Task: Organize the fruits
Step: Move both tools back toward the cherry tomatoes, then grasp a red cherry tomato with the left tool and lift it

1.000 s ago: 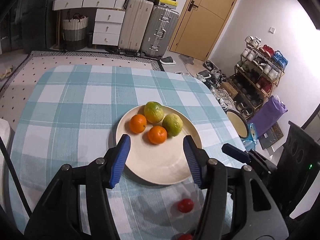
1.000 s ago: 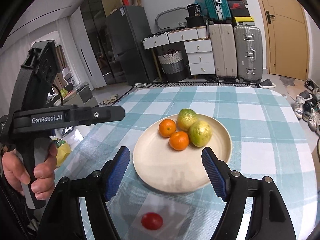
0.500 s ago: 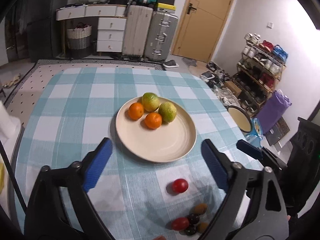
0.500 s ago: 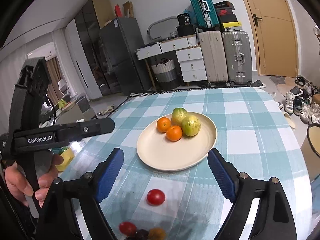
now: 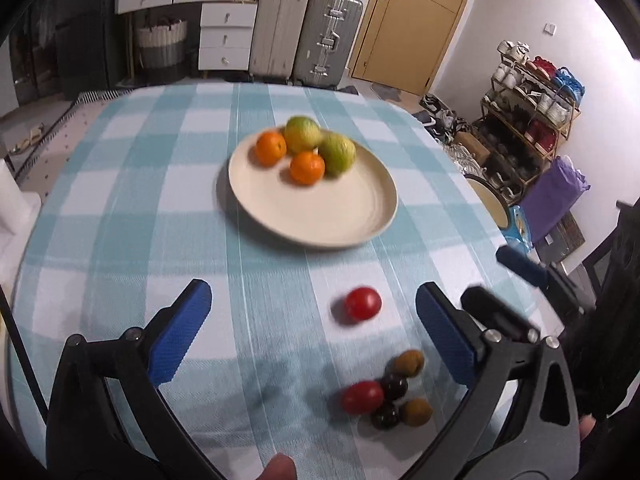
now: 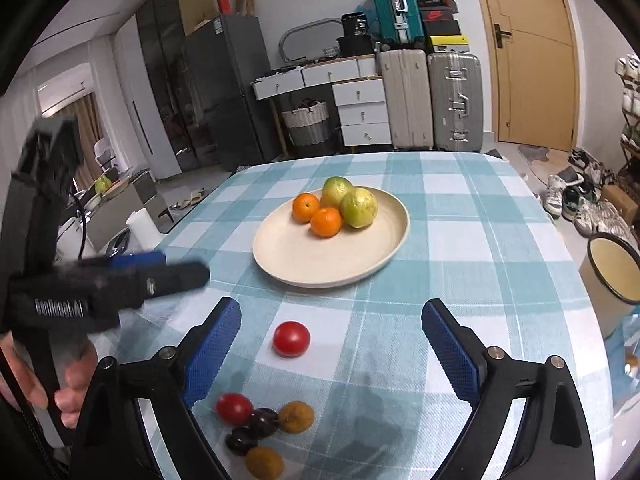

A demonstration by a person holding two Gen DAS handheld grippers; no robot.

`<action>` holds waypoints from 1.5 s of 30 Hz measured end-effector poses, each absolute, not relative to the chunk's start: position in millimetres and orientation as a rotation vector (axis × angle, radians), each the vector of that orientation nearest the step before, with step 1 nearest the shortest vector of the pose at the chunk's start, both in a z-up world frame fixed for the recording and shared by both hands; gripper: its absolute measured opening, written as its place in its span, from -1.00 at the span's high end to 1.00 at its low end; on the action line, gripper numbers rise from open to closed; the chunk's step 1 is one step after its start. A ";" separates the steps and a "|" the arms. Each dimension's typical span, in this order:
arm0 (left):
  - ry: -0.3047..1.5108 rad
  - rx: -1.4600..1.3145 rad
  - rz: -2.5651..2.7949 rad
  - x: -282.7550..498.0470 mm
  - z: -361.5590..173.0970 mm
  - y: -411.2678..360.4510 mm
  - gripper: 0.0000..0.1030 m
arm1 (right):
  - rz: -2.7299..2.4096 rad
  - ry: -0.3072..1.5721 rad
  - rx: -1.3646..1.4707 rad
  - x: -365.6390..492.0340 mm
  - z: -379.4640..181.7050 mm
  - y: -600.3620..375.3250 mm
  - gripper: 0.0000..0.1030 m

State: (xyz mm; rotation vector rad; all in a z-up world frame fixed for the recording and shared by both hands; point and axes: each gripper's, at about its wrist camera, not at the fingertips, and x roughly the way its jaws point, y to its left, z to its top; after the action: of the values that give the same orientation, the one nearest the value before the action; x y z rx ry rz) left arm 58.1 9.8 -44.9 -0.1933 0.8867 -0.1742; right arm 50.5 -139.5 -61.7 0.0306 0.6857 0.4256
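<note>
A cream plate [image 5: 320, 216] [image 6: 304, 256] on the checked tablecloth holds two oranges [image 5: 307, 167] [image 6: 326, 222] and two green citrus fruits [image 5: 337, 153] [image 6: 359, 207]. A lone red tomato [image 5: 363, 303] [image 6: 291, 339] lies nearer than the plate. A cluster with another tomato [image 5: 362, 397] [image 6: 234, 409], dark plums [image 6: 262, 422] and brown fruits [image 6: 296, 417] lies nearest. My left gripper [image 5: 314, 332] is open and empty above the cloth, left of the cluster. My right gripper [image 6: 332, 348] is open and empty, with the lone tomato between its fingers' line of sight.
A yellow enamel mug [image 6: 612, 268] stands at the table's right edge. The left gripper's handle and the hand holding it [image 6: 60, 300] show at left in the right wrist view. Suitcases, drawers and a shoe rack stand beyond the table.
Both grippers have pulled back from the plate toward the near edge and opened wider. The lone tomato and the fruit cluster have come into view.
</note>
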 end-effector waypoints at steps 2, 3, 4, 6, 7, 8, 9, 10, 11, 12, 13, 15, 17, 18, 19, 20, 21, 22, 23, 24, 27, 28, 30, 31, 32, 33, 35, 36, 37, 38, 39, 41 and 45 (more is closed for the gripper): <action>0.891 -0.206 -0.168 54.0 -51.0 11.3 -0.97 | 0.408 0.681 0.015 49.3 -62.2 -140.7 -0.83; 0.897 -0.211 -0.166 51.3 -55.2 12.6 -0.97 | 0.405 0.681 0.013 48.8 -62.7 -142.0 -0.83; 0.901 -0.212 -0.167 49.8 -57.7 13.1 -0.97 | 0.406 0.682 0.015 47.6 -62.7 -143.2 -0.83; 0.900 -0.213 -0.162 45.8 -62.9 14.9 -0.97 | 0.403 0.685 0.026 46.4 -64.2 -147.2 -0.83; 0.898 -0.213 -0.168 43.3 -65.6 15.5 -0.97 | 0.403 0.684 0.032 45.9 -65.1 -149.1 -0.83; 0.896 -0.219 -0.181 40.8 -68.3 16.0 -0.97 | 0.404 0.681 0.038 44.7 -66.6 -151.2 -0.83; 0.898 -0.226 -0.193 38.5 -71.3 16.5 -0.97 | 0.404 0.682 0.039 44.0 -66.9 -151.7 -0.83; 0.906 -0.230 -0.198 38.5 -73.4 17.0 -0.97 | 0.406 0.684 0.043 43.9 -68.2 -152.9 -0.84; 0.916 -0.231 -0.201 37.6 -76.2 17.1 -0.97 | 0.414 0.691 0.052 43.6 -70.2 -154.1 -0.85; 0.932 -0.233 -0.207 36.6 -80.4 16.7 -0.97 | 0.417 0.697 0.058 43.6 -71.2 -154.7 -0.86; 0.944 -0.236 -0.212 35.1 -83.1 16.4 -0.97 | 0.419 0.702 0.068 43.4 -73.0 -155.6 -0.89; 0.965 -0.244 -0.225 33.3 -89.8 15.7 -0.97 | 0.423 0.707 0.076 42.2 -75.2 -156.2 -0.89; 0.979 -0.247 -0.232 30.9 -94.4 14.9 -0.97 | 0.427 0.718 0.076 41.8 -77.5 -155.6 -0.92; 0.991 -0.250 -0.239 30.4 -98.0 14.1 -0.97 | 0.432 0.724 0.075 42.0 -78.5 -155.0 -0.92; 1.000 -0.252 -0.245 29.3 -100.8 13.2 -0.97 | 0.436 0.730 0.073 42.3 -79.4 -154.1 -0.92; 1.006 -0.257 -0.252 27.7 -103.4 12.0 -0.97 | 0.437 0.733 0.070 42.3 -80.4 -153.1 -0.93; 1.010 -0.262 -0.263 26.6 -106.0 10.5 -0.97 | 0.438 0.735 0.067 42.4 -81.0 -152.6 -0.93; 1.013 -0.260 -0.268 25.7 -107.0 8.8 -0.97 | 0.440 0.740 0.065 43.0 -81.8 -151.8 -0.95; 1.015 -0.254 -0.270 24.5 -107.7 7.2 -0.97 | 0.444 0.745 0.066 43.7 -82.6 -151.6 -0.96; 1.014 -0.247 -0.270 23.8 -108.2 5.6 -0.97 | 0.448 0.749 0.071 44.0 -83.2 -151.5 -0.96; 1.018 -0.246 -0.282 23.7 -109.8 3.2 -0.97 | 0.451 0.753 0.077 44.0 -84.5 -150.9 -0.98; 1.019 -0.248 -0.285 23.7 -110.0 3.4 -0.97 | 0.448 0.756 0.076 44.0 -84.9 -150.6 -0.98; 1.023 -0.261 -0.301 25.1 -112.1 3.4 -0.97 | 0.449 0.756 0.078 44.1 -85.4 -150.6 -0.98; 1.027 -0.270 -0.308 25.3 -112.8 4.2 -0.97 | 0.449 0.755 0.081 43.9 -85.5 -151.1 -0.98; 1.033 -0.285 -0.319 26.1 -114.3 4.7 -0.97 | 0.450 0.754 0.084 43.9 -85.7 -151.6 -0.98; 1.035 -0.294 -0.327 25.5 -115.0 5.0 -0.97 | 0.449 0.754 0.086 44.1 -86.0 -152.0 -0.98; 1.039 -0.300 -0.332 25.9 -116.4 5.3 -0.97 | 0.446 0.757 0.090 44.8 -87.1 -152.9 -0.98; 1.040 -0.296 -0.333 26.1 -116.9 4.6 -0.97 | 0.445 0.758 0.092 44.3 -87.4 -153.7 -0.98; 1.040 -0.294 -0.337 25.4 -117.0 4.2 -0.95 | 0.445 0.758 0.095 44.4 -87.7 -154.2 -0.98; 1.041 -0.295 -0.341 25.3 -117.6 4.1 -0.94 | 0.445 0.759 0.097 44.7 -88.0 -154.8 -0.98; 1.043 -0.299 -0.348 25.9 -118.1 3.8 -0.92 | 0.445 0.760 0.100 45.1 -88.4 -155.3 -0.98; 1.040 -0.300 -0.356 24.7 -118.5 3.7 -0.86 | 0.445 0.764 0.104 45.6 -88.8 -155.6 -0.98; 1.044 -0.318 -0.405 24.1 -118.1 1.2 -0.59 | 0.451 0.766 0.108 45.3 -89.9 -156.4 -0.98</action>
State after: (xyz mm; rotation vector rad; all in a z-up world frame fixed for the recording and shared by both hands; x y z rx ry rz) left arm 24.1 1.2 -118.2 -0.3176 1.0441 -0.4047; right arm 45.3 -156.4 -89.9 0.1079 0.7660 0.4506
